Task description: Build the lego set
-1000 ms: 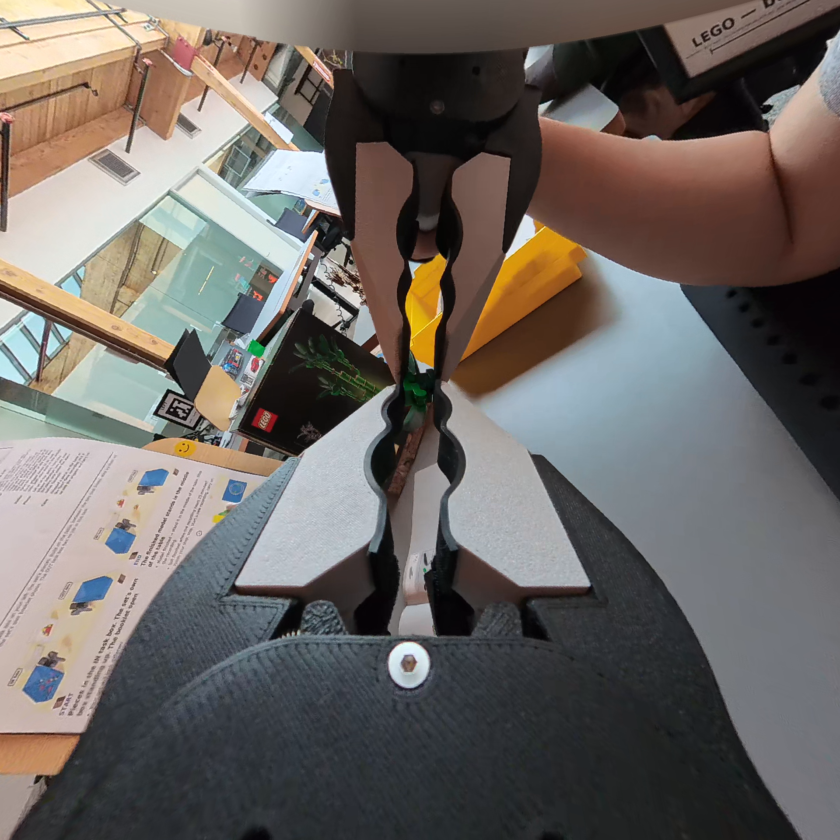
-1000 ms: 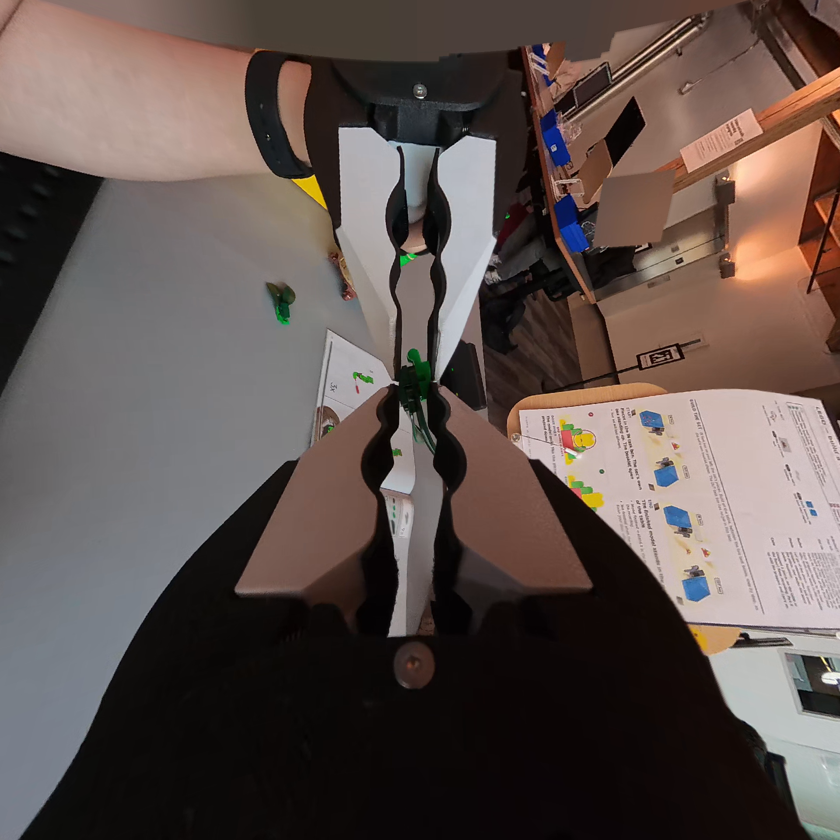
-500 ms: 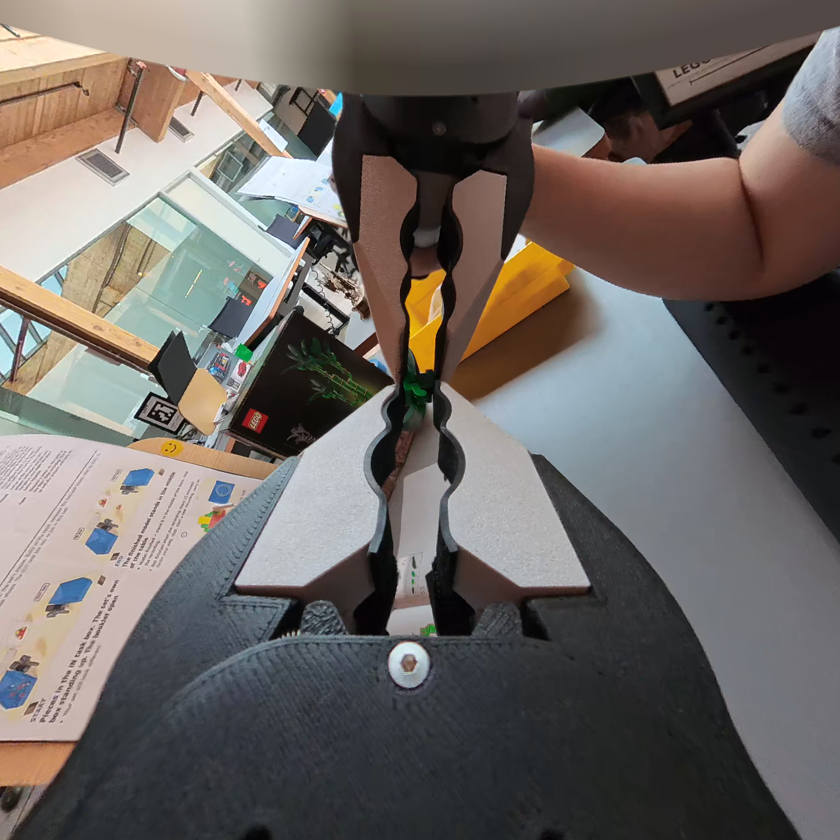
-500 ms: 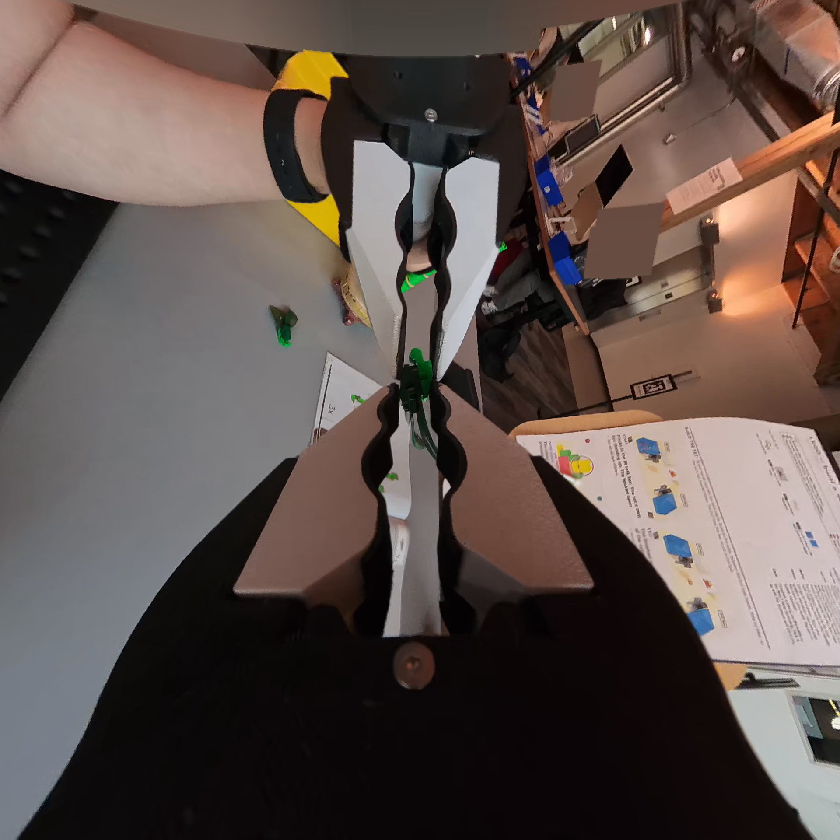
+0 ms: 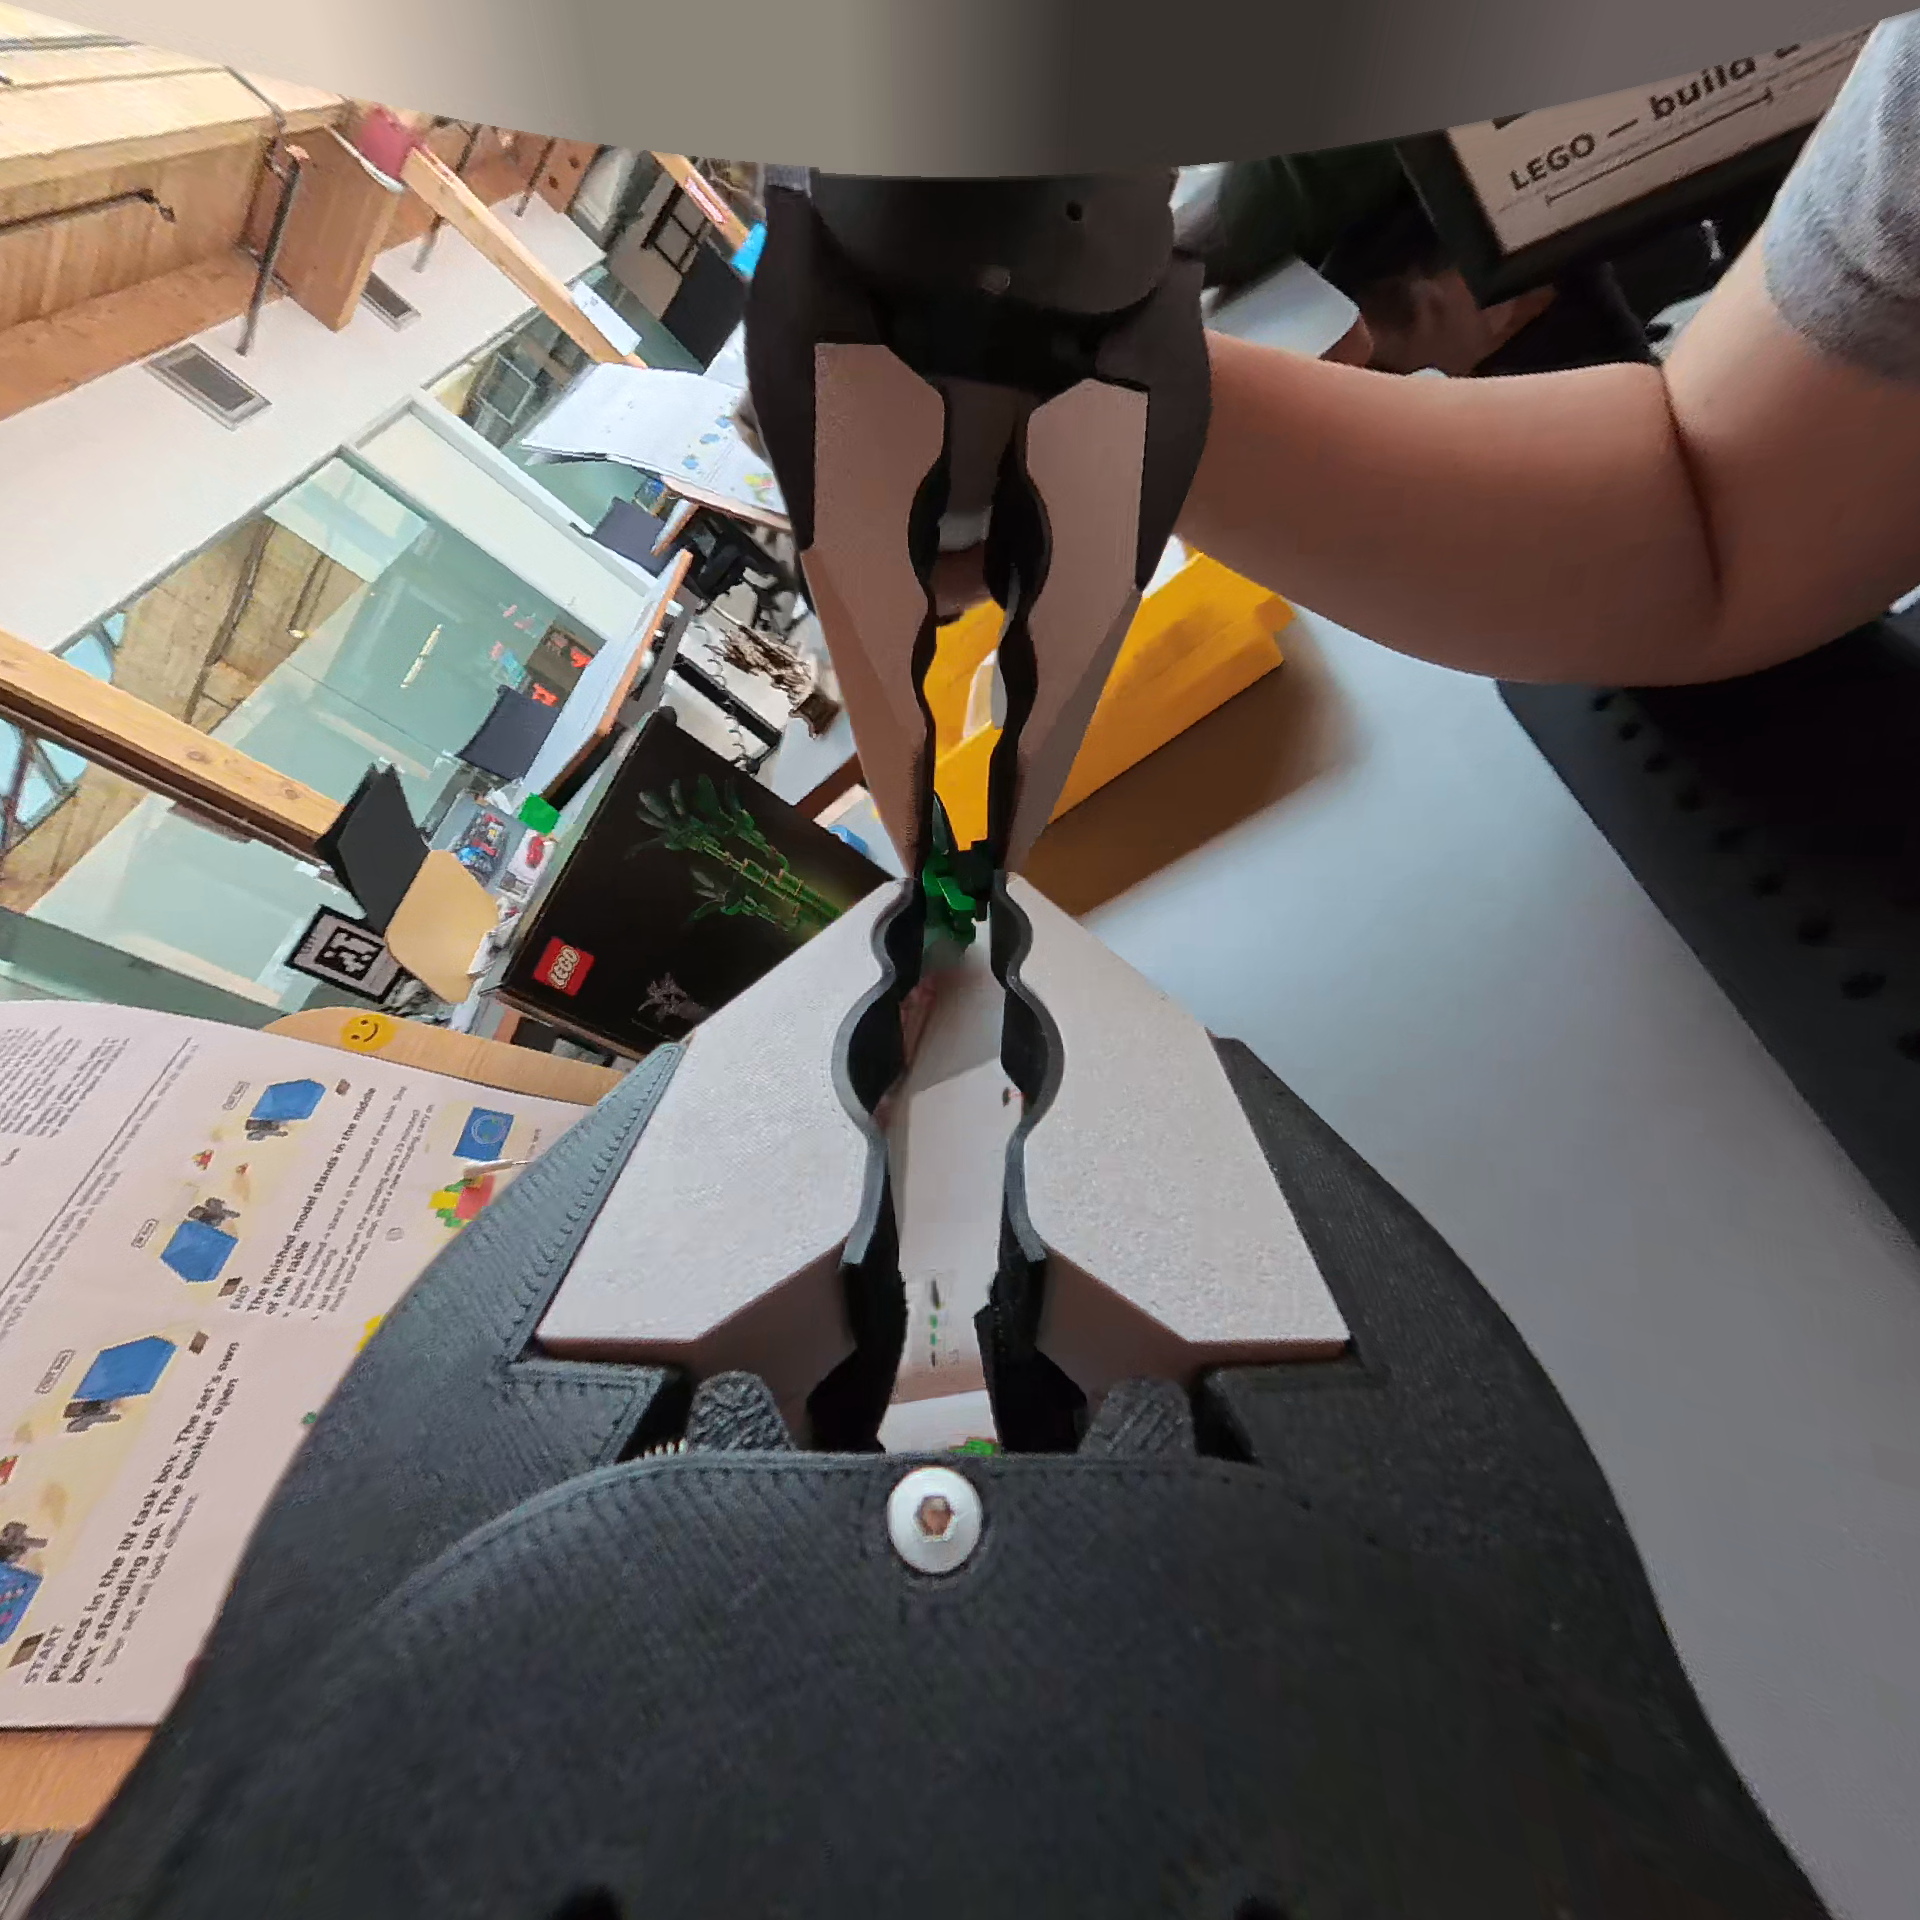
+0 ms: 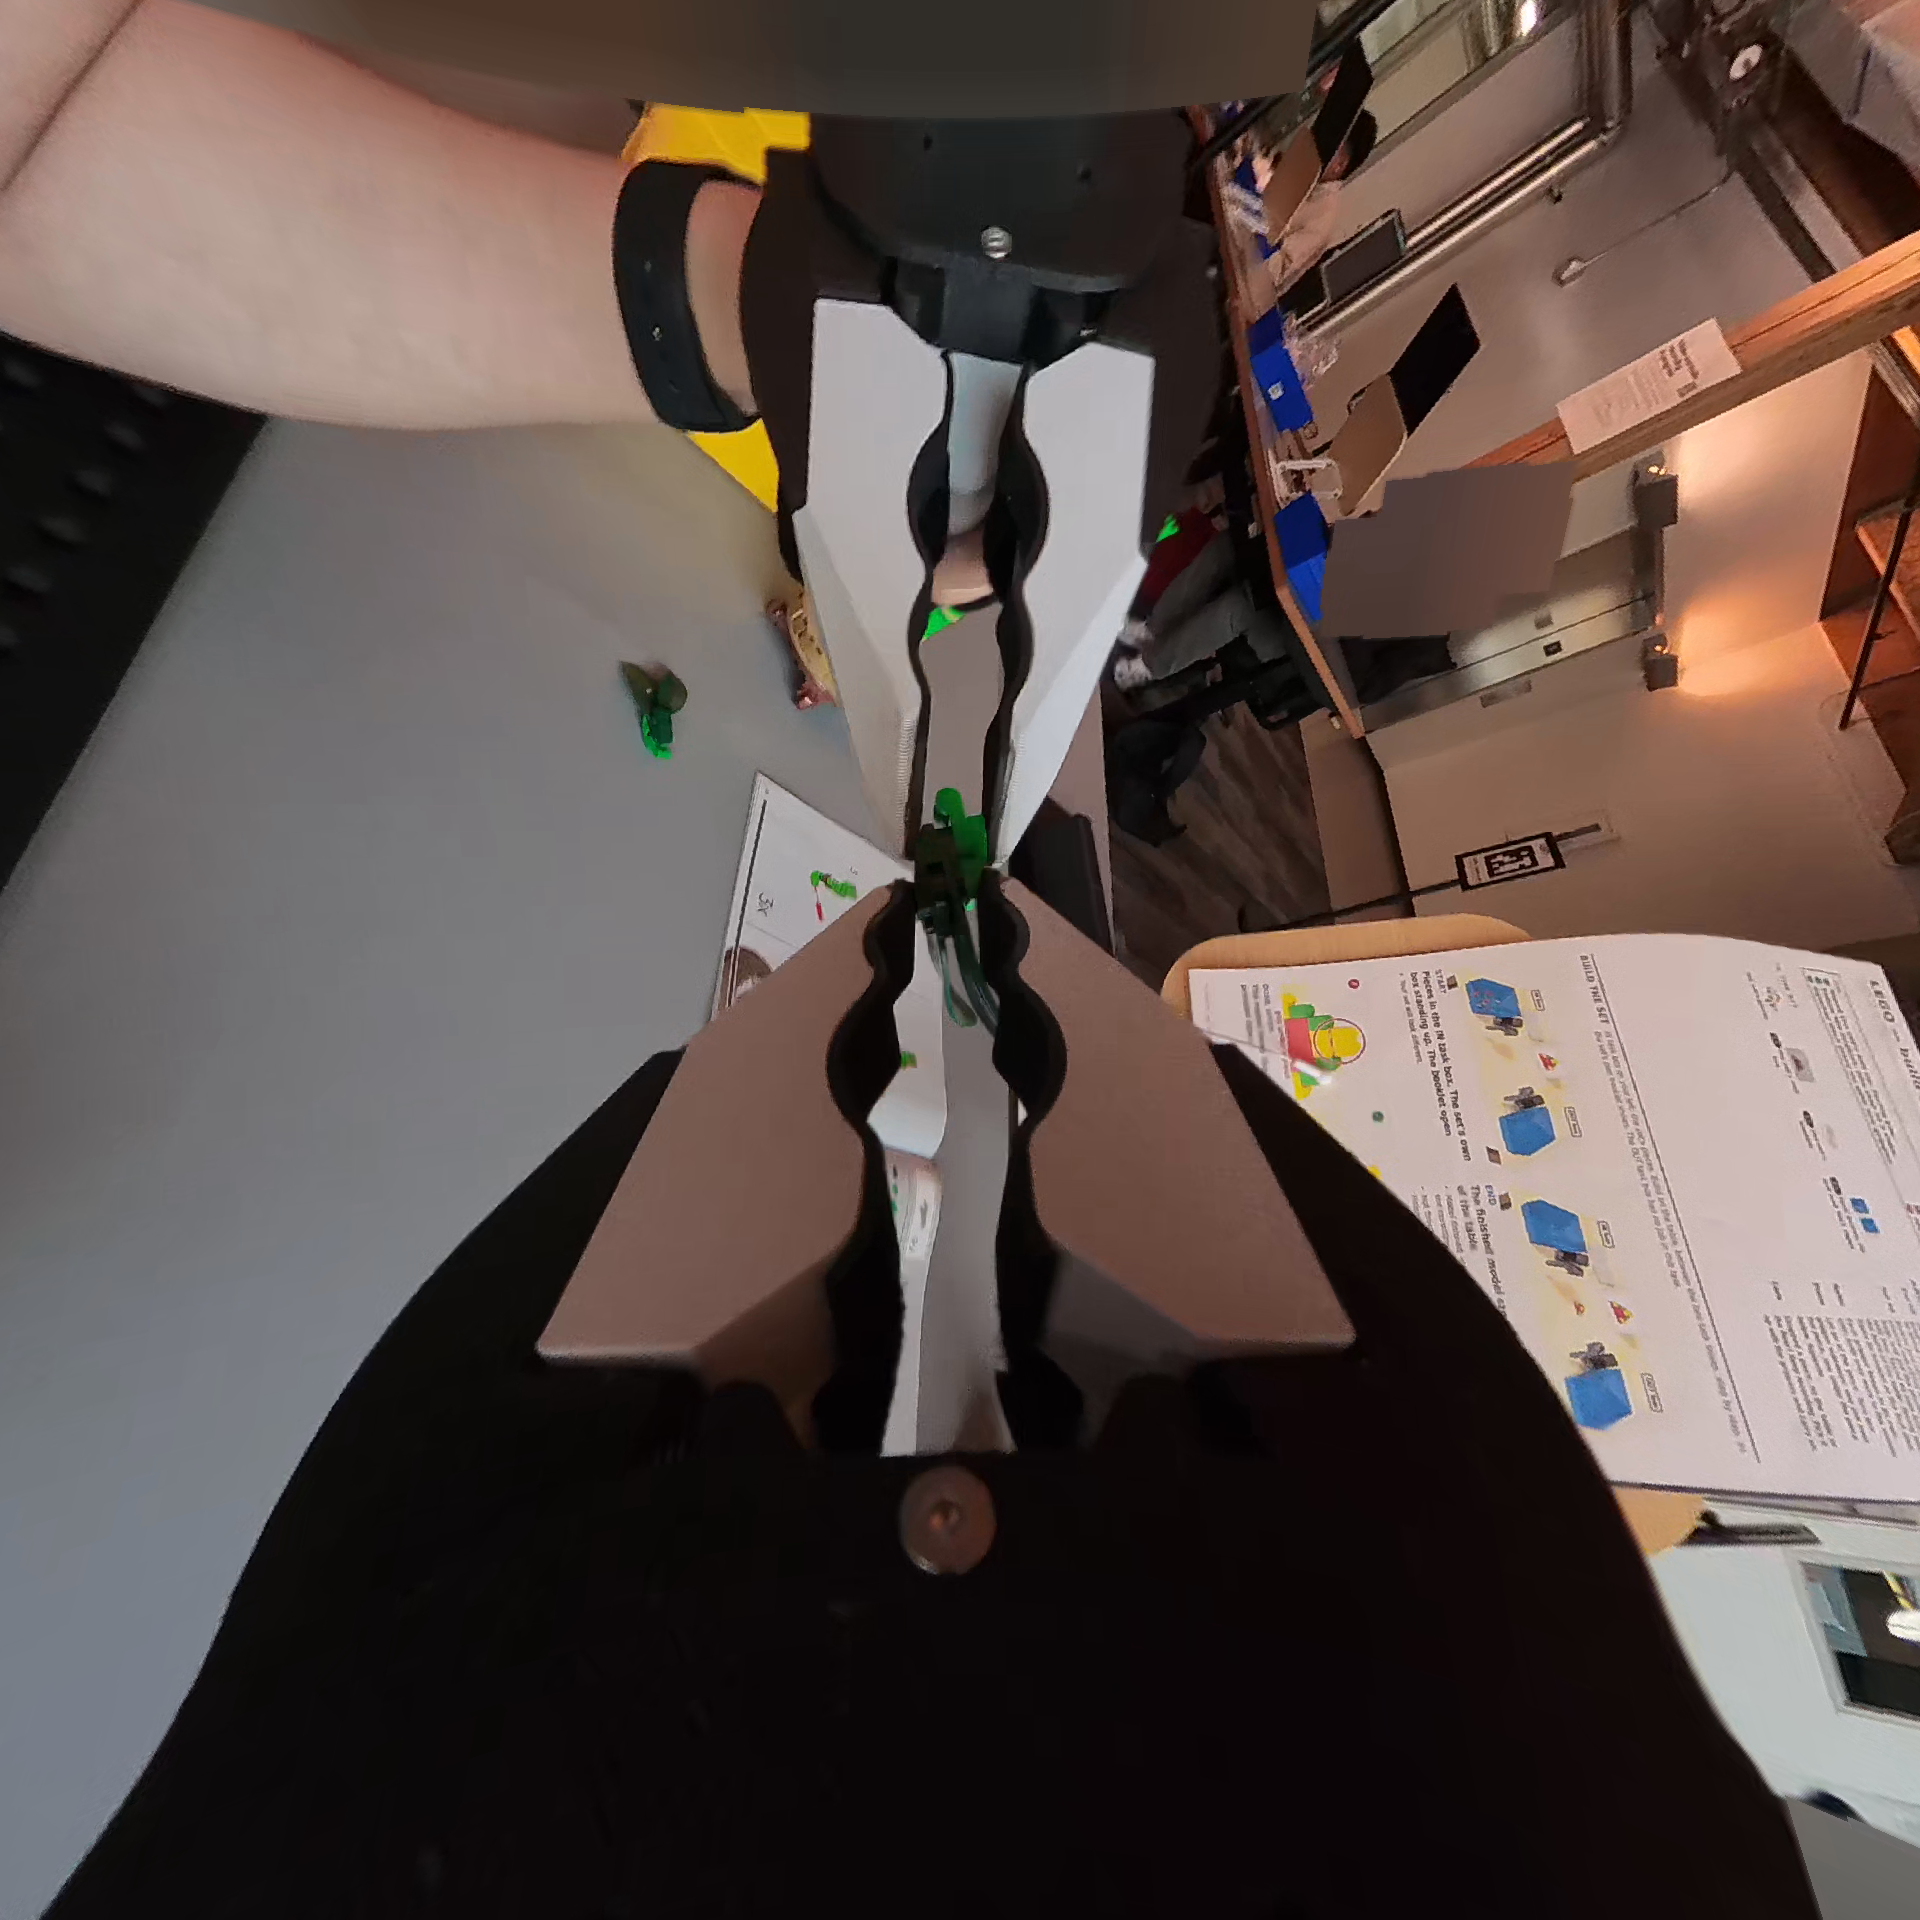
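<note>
My two grippers meet tip to tip above the grey table. In the left wrist view my left gripper is shut on a small green lego plant piece. The right gripper comes down from the top of that view and pinches the same cluster. In the right wrist view my right gripper is shut on the dark green leaf piece, whose thin leaves hang back between its fingers. The left gripper meets it from above. How the pieces join is hidden.
A loose green piece and small tan and brown pieces lie on the table. An open instruction booklet lies below the grippers. A yellow bin, a black lego box and a printed sheet stand at the table's far side. Left and right tips are no more than a few centimetres apart.
Both grippers stay shut and tip to tip on the green pieces. The pair has shifted and tilted slightly, so the background slides in both views.
</note>
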### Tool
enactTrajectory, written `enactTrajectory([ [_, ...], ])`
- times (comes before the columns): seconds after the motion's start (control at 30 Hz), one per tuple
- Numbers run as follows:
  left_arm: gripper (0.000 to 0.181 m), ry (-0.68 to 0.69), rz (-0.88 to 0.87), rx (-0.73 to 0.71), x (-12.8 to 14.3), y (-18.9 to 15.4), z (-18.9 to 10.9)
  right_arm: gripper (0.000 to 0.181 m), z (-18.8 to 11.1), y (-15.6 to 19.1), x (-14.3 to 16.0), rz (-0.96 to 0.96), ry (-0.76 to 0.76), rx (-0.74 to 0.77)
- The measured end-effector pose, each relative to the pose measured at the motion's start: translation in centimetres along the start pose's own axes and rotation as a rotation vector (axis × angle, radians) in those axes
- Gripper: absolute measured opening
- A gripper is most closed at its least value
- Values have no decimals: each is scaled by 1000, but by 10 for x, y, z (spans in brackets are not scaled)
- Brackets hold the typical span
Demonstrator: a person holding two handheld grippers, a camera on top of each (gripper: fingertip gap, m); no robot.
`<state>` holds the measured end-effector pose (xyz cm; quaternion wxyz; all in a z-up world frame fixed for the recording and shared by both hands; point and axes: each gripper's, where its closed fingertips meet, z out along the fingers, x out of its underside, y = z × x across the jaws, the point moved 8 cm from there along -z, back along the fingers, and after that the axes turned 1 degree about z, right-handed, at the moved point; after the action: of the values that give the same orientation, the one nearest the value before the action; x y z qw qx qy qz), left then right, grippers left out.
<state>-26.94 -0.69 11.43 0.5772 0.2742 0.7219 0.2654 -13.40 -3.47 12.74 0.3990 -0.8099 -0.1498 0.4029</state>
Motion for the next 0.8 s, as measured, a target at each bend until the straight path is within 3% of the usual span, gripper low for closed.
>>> enactTrajectory([
  [0.07,11,-39,-8,-63,-1,6,-3,11,-1,-8,3,57,-96,31],
  [0.17,11,-130,-100,-242,-1,26,-11,29,-17,-28,5,53,-242,254],
  [0.27,10,-331,-444,-358,3,51,-19,28,-47,-43,7,148,-492,409],
  [0.33,11,-564,-707,-374,11,62,-25,23,-60,-58,17,348,-673,486],
  [0.4,10,-828,-924,-329,22,66,-28,18,-52,-74,36,693,-797,396],
  [0.43,10,-884,-998,-320,29,67,-25,24,-40,-78,47,861,-833,305],
  [0.5,10,-886,-1050,-344,41,66,-15,42,-10,-81,63,1119,-871,139],
  [0.53,11,-877,-1043,-376,45,64,-11,40,4,-79,67,1197,-915,59],
  [0.63,11,-858,-1014,-432,48,60,-3,31,34,-72,71,1358,-1043,-115],
  [0.73,11,-859,-1037,-415,49,58,3,25,48,-68,74,1405,-1060,-168],
  [0.8,11,-867,-1051,-393,50,56,7,10,50,-65,72,1403,-1071,-206],
])
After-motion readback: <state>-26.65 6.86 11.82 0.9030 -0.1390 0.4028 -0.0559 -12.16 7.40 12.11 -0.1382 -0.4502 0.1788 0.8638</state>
